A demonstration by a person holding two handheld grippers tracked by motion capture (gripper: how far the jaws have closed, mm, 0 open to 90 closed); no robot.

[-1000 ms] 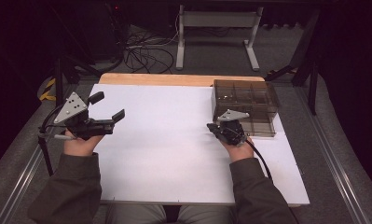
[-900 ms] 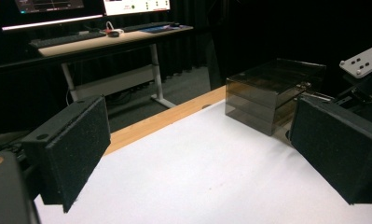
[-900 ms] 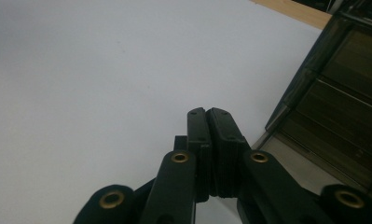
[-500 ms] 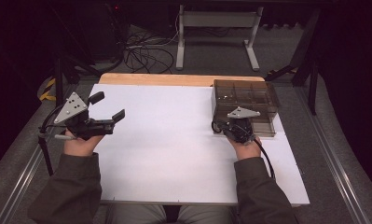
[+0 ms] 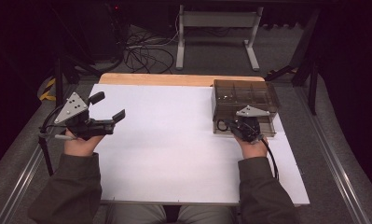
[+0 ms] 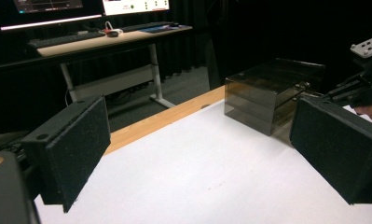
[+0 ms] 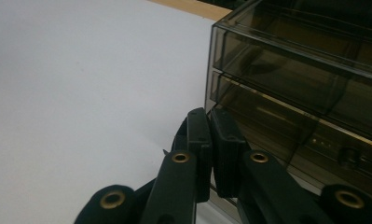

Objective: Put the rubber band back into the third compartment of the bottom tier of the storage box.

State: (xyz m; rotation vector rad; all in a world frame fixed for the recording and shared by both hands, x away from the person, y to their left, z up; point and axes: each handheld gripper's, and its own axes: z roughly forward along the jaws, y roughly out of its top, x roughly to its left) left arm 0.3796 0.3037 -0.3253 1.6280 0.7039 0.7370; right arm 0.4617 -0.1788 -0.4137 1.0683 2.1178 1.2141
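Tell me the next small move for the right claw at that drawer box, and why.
Probably open the right claw a little and ease it onto the bottom drawer's front: its jaws are pressed shut with nothing between them, right at the lower left corner of the smoked drawer box.

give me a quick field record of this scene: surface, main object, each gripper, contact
surface: white rectangular tabletop with a light wooden strip along its far edge
main object: smoky translucent plastic drawer box, at the far right of the tabletop
left hand-held gripper: jaws wide open, nothing between them, over the left edge
right hand-held gripper: jaws shut, tips at the bottom left corner of the box's front
contact: cannot tell whether the shut tips touch the box or pinch anything
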